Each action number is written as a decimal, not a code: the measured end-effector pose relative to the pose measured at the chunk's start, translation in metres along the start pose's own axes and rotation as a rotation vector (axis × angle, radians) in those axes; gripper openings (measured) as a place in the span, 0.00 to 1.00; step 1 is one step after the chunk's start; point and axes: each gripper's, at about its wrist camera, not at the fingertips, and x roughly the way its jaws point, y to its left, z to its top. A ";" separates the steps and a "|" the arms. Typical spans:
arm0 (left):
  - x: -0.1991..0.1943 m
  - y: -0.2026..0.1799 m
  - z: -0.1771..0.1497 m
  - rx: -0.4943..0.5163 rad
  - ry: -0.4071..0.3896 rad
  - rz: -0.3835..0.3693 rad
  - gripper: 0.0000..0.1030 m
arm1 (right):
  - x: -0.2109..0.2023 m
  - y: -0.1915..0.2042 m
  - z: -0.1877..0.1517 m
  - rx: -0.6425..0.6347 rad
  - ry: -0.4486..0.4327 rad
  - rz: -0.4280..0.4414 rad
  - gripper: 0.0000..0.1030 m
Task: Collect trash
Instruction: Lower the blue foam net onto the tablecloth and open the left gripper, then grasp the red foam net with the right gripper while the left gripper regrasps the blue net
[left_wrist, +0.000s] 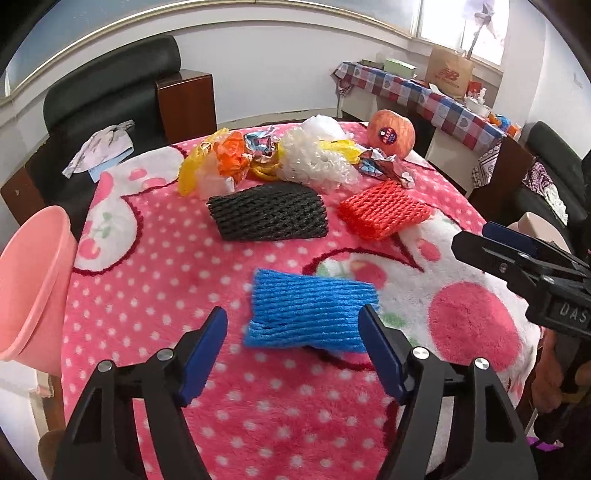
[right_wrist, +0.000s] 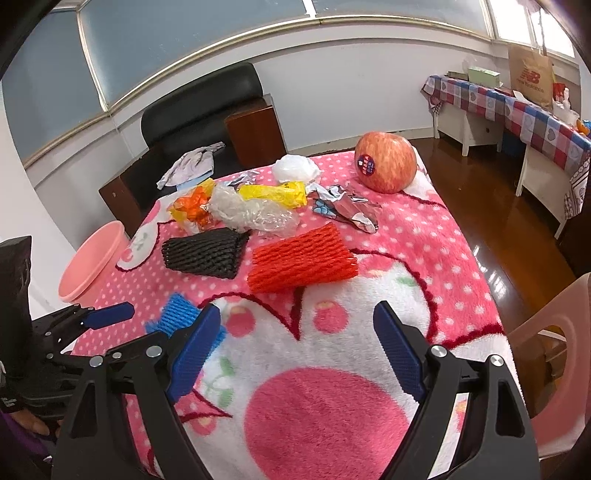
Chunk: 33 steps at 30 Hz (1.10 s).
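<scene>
Nothing collected yet, by my read. Left gripper (left_wrist: 291, 332) spread, straddling the blue foam net (left_wrist: 310, 314), not pinching. Right gripper (right_wrist: 295, 332) spread, empty. Beyond the blue net: black net (left_wrist: 269, 212), red net (left_wrist: 384, 210), wrapper heap (left_wrist: 266, 158). Pink bin (left_wrist: 33, 288) left of it.

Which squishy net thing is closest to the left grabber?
The blue foam net, right ahead of the left gripper; the black and red nets lie farther back.
</scene>
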 end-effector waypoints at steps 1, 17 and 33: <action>0.000 -0.001 0.000 0.001 0.000 0.005 0.69 | 0.000 0.001 0.000 -0.002 -0.001 -0.001 0.83; -0.002 0.000 -0.006 0.000 0.000 -0.031 0.64 | -0.002 0.014 -0.001 -0.031 -0.008 -0.019 0.81; 0.026 -0.010 -0.002 0.069 0.049 -0.053 0.17 | 0.014 0.000 0.009 -0.003 0.020 -0.045 0.78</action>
